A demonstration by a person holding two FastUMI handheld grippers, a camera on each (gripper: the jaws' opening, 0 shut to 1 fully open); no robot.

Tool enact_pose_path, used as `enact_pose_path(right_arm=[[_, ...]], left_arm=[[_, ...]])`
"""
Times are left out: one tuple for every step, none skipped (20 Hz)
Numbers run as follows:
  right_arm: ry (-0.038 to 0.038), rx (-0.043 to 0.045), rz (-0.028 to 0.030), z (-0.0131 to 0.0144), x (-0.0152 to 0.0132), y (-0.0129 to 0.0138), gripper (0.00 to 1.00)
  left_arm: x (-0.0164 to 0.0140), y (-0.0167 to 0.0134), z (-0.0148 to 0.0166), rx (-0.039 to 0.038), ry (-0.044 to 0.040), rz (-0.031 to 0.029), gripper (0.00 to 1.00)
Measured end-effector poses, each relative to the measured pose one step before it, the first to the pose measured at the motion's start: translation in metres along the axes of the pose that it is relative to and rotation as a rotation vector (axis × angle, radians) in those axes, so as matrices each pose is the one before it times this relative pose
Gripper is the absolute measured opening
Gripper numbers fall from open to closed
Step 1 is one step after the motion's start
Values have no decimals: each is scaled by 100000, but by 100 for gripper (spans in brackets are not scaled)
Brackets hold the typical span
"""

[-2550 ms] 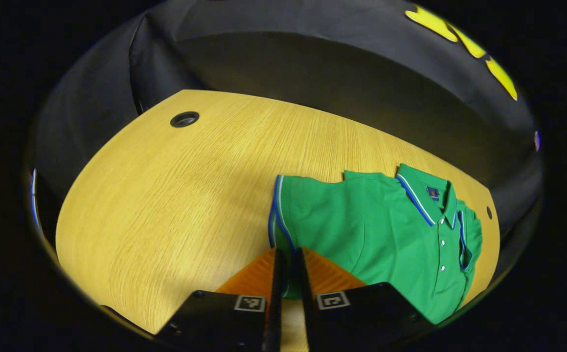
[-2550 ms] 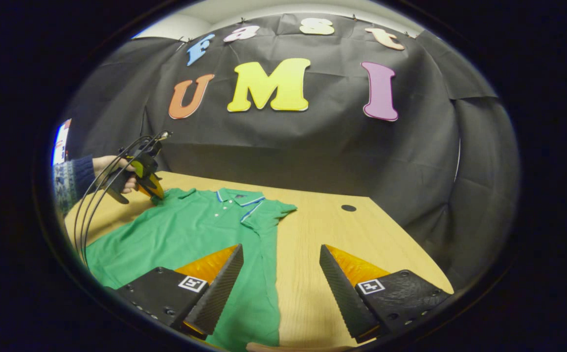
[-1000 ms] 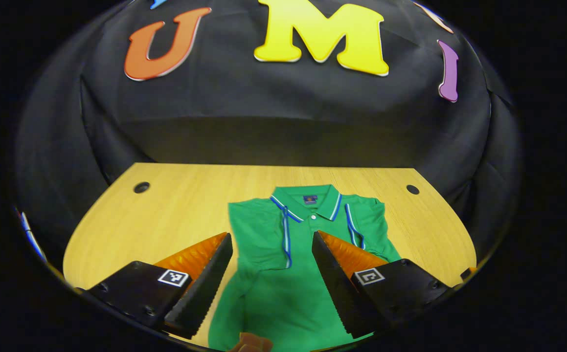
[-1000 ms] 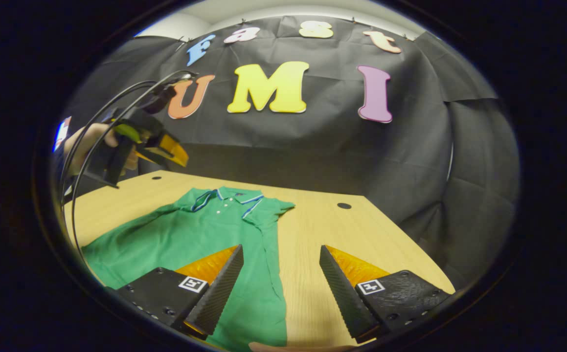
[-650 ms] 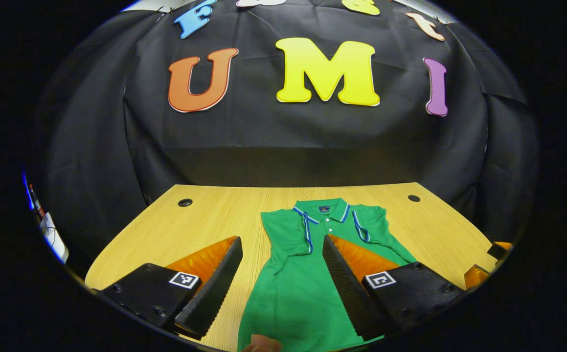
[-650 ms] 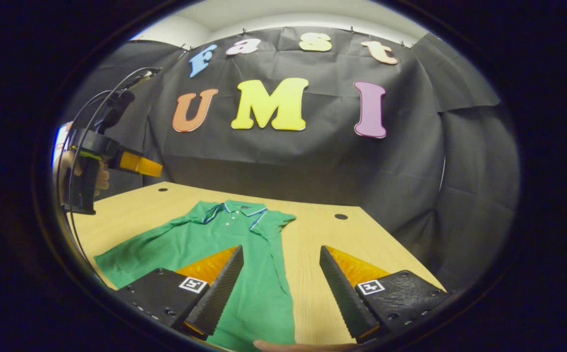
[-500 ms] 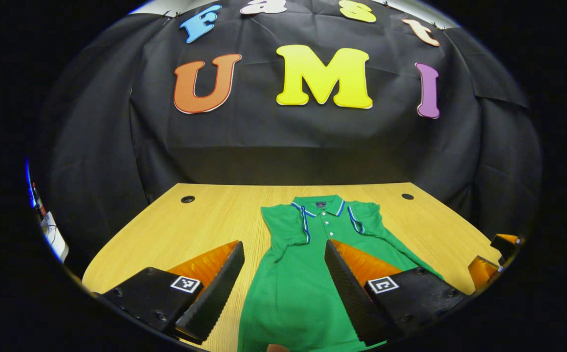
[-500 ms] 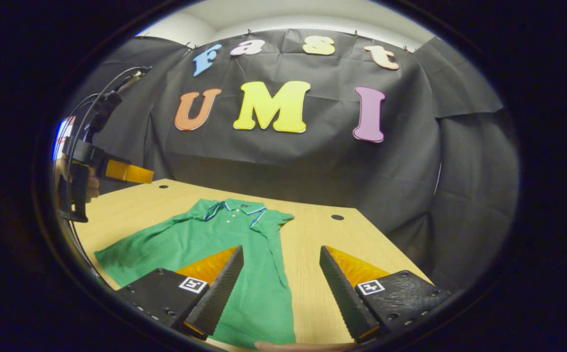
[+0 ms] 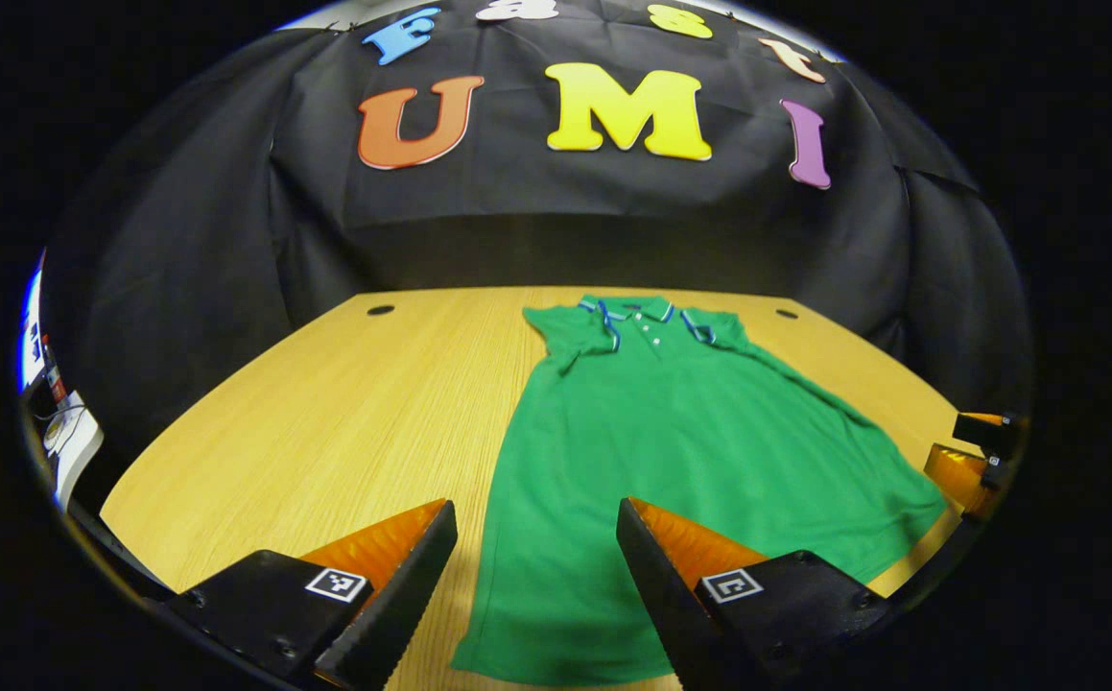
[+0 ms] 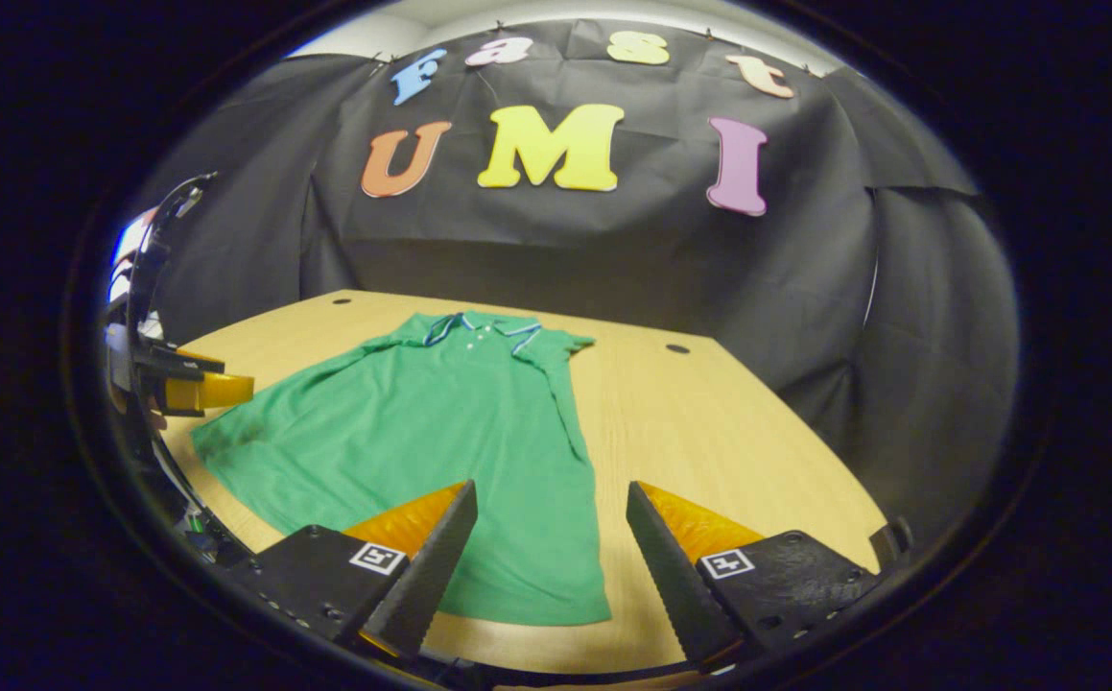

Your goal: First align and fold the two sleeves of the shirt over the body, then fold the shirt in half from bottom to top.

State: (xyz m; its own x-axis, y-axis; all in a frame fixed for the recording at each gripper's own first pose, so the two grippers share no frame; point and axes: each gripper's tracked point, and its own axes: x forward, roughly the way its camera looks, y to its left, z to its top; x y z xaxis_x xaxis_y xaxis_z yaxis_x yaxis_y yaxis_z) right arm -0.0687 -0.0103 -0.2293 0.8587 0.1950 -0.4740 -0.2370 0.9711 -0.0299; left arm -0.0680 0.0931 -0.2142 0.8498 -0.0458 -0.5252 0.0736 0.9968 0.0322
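Nearest to me, the left gripper (image 9: 529,576) has its fingers spread wide with nothing between them; it hangs above the near hem of the shirt (image 9: 671,451). The right gripper (image 10: 548,561) is likewise spread and empty, above the hem's right corner and the bare tabletop (image 10: 709,432) beside it.

The shirt lies flat on the tabletop, front up, hem toward me and collar (image 9: 639,309) at the far end. Both sleeves appear folded in over the body, so I judge the step in hand to be the bottom-to-top fold.

To do it well:
1. Lower each gripper onto one hem corner, left and right, level with each other.
2. Pinch the full thickness of cloth at each corner, not the top layer alone.
3. Lift just clear of the tabletop and carry both corners toward the collar together, keeping the hem taut between them.
4. Lay the hem square on the shoulders; a skewed pull would likely disturb the folded sleeves.

The left gripper view shows the shirt head-on, with the left folded sleeve (image 9: 575,331) and two tabletop holes. The right gripper view shows the shirt at an angle and the other gripper at the left edge, over the hem's left corner.
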Motion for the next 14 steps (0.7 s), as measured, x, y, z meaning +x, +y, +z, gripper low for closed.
enact_pose_path(right_arm=[[2018,1139,332,-722,138,-16,96],[1527,1731,49,-439,37,-157,96],[948,1886,417,-235,-84,-59,99],[435,1187,721,-184,-162,247,99],[576,-110,-4,-273,-104,101,94],[599,-637,-115,-285,-85,22,98],[311,-509,435,-216,-51,142,95],[12,-395,345,-91,-144,265,95],[-125,-513,77,-70,-79,108,95],[434,-420,72,-280,88,63,95],[1389,-200,-377,-399,143,-8,95],[1811,391,-481,-487,279,-143,94],[1751,1485,815,-378,165,-10,98],[-205,3214,955,189,136,64,92]], left_arm=[[29,-299,-1134,-917,2951,-1077,100],[-79,88,-658,-1009,1677,-188,100],[-90,-201,-361,-502,780,-470,100],[-352,3,82,523,-662,216,100],[-382,194,-343,590,400,698,100],[-277,47,-225,154,172,195,100],[-292,-85,-130,111,28,-206,100],[-220,58,-217,-239,259,218,100],[-138,-15,-215,-654,163,-121,100],[-65,-172,-143,-654,230,-822,100],[97,-162,-152,-256,313,-263,100],[28,146,-27,531,124,290,100],[-26,-34,19,1002,70,-374,100],[-26,9,0,660,91,-641,100]])
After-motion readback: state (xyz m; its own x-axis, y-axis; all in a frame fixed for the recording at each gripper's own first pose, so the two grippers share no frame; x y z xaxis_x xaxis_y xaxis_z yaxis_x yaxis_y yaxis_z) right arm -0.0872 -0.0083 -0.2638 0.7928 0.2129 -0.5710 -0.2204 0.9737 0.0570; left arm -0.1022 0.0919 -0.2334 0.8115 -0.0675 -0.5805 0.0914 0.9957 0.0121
